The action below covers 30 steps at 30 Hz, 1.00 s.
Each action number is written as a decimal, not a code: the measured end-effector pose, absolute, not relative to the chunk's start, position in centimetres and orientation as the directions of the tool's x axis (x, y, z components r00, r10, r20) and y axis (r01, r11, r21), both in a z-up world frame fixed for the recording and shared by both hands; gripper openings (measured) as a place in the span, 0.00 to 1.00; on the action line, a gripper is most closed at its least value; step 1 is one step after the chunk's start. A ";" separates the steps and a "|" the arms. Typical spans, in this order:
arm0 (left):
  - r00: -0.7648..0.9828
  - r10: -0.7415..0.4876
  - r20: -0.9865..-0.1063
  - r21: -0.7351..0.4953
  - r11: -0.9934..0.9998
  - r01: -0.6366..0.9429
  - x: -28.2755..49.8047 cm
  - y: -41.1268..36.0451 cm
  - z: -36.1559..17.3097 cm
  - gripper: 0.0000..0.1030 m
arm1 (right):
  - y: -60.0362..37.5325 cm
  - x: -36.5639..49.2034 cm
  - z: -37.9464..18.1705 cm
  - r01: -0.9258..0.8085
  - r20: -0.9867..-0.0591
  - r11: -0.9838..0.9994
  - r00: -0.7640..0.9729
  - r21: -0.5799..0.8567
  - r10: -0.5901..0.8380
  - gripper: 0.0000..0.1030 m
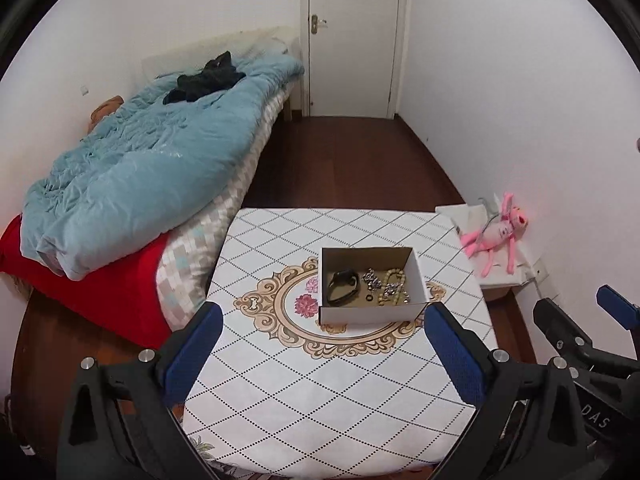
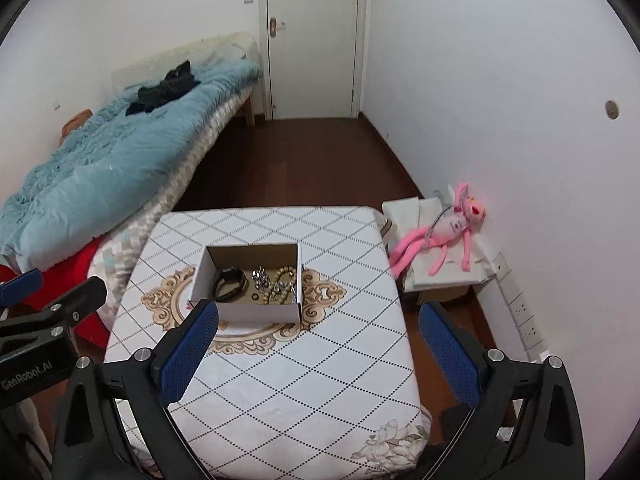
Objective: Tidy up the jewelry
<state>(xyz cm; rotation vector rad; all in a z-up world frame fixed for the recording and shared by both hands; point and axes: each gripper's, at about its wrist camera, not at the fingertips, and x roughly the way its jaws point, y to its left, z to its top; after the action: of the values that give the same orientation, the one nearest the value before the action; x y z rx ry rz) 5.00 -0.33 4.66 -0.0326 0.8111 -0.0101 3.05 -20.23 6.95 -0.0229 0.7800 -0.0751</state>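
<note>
A small white cardboard box (image 1: 372, 314) stands open on the patterned table (image 1: 320, 392); it also shows in the right wrist view (image 2: 260, 312). Inside lie a black band (image 1: 342, 286), a small dark ring (image 1: 369, 299), a silver chain piece (image 1: 372, 279) and a beige bead strand (image 1: 394, 286). The same items show in the right wrist view: band (image 2: 230, 282), silver piece (image 2: 262, 276), beads (image 2: 282, 286). My left gripper (image 1: 320, 344) is open and empty, near and above the table in front of the box. My right gripper (image 2: 318, 340) is open and empty, likewise held back from the box.
A bed with a blue duvet (image 1: 140, 168) and a red sheet (image 1: 112, 292) stands left of the table. A pink plush toy (image 2: 448, 228) lies on a low white stand (image 2: 436, 272) by the right wall. A closed door (image 1: 352, 40) is at the far end.
</note>
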 end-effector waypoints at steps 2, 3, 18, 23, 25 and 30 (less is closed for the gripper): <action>0.693 -0.027 -0.721 -0.034 0.999 0.005 4.4 -0.3 5.3 1.00 | -20.2 2.3 8.0 0.062 -0.685 0.997 0.725 -0.049 -0.078 0.99; 0.693 -0.029 -0.720 -0.034 0.999 0.007 4.2 -0.3 5.5 1.00 | -20.2 1.9 8.6 0.063 -0.679 0.997 0.730 -0.052 -0.082 0.99; 0.651 0.000 -0.760 -0.016 1.000 -0.018 6.0 -0.4 4.3 1.00 | -20.2 3.3 8.6 0.056 -0.714 0.998 0.697 -0.034 -0.064 1.00; 0.628 0.018 -0.778 -0.005 0.999 -0.035 8.3 -0.3 3.7 1.00 | -20.3 6.1 8.0 0.061 -0.735 0.997 0.674 -0.046 -0.075 1.00; 0.621 0.028 -0.783 0.006 0.999 -0.038 9.2 -0.3 3.6 1.00 | -20.3 7.2 7.7 0.061 -0.744 0.997 0.664 -0.043 -0.073 1.00; 0.584 0.024 -0.811 -0.002 0.999 -0.045 11.3 -0.2 2.9 1.00 | -20.3 9.9 7.0 0.060 -0.769 0.997 0.634 -0.057 -0.082 1.00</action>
<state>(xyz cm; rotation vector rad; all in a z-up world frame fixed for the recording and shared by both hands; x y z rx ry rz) 11.25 -0.22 2.93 -0.0231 0.9463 0.0402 9.90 -20.31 6.98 -0.0265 0.8800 -0.0814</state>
